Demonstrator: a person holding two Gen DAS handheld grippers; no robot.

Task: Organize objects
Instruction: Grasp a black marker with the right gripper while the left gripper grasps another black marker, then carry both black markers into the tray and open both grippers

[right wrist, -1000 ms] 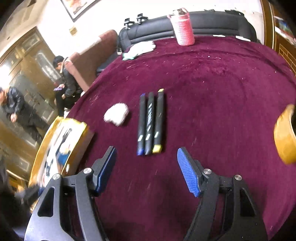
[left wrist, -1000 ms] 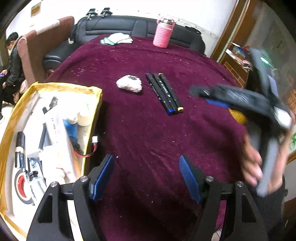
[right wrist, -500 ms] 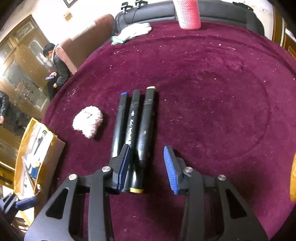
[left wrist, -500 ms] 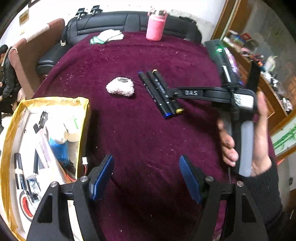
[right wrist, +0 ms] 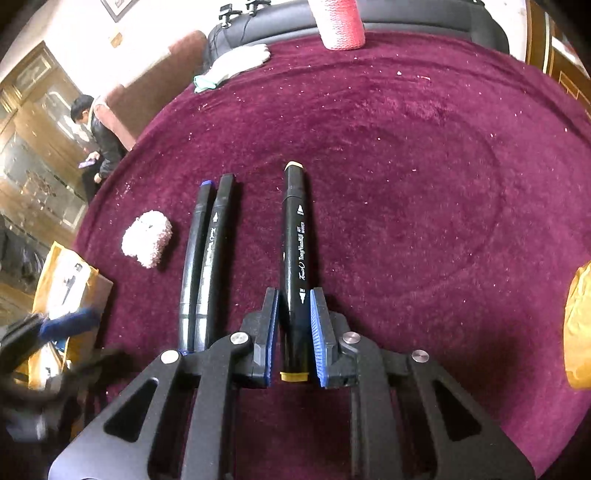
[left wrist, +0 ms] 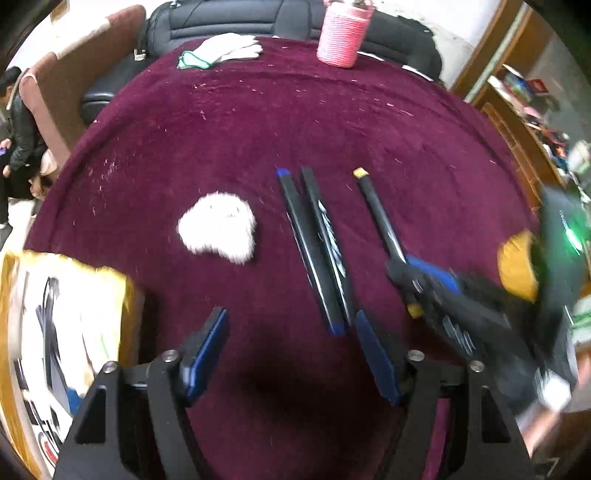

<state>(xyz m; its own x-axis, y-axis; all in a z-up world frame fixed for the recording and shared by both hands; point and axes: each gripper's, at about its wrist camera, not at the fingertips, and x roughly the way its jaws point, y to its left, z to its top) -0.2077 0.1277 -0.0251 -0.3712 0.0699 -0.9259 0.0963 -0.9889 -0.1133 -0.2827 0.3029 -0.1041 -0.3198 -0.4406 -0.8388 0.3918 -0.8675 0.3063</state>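
Note:
Three black markers lie on the maroon tablecloth (right wrist: pixel 406 166). My right gripper (right wrist: pixel 293 295) is closing, and its blue pads press on the yellow-capped marker (right wrist: pixel 295 229) near its lower end. That marker (left wrist: pixel 380 214) sits apart from the other two, with the right gripper (left wrist: pixel 406 269) blurred over it. The blue-capped marker (left wrist: pixel 306 251) and the plain black one (left wrist: pixel 327 240) lie side by side. My left gripper (left wrist: pixel 290 317) hangs just below their near ends, its jaws closing slightly, with only cloth between them. A white fluffy ball (left wrist: pixel 218 229) rests to the left.
A yellow box (left wrist: pixel 125 295) full of small items stands at the left table edge. A pink cup (left wrist: pixel 343 33) and a white glove (left wrist: pixel 225 50) sit at the far edge. A yellow object (right wrist: pixel 578 325) is at the right. A person sits beyond the table on the left.
The right gripper came down and shut on the yellow-capped marker, which now lies apart from the other two. The left gripper moved right, away from the box toward the markers.

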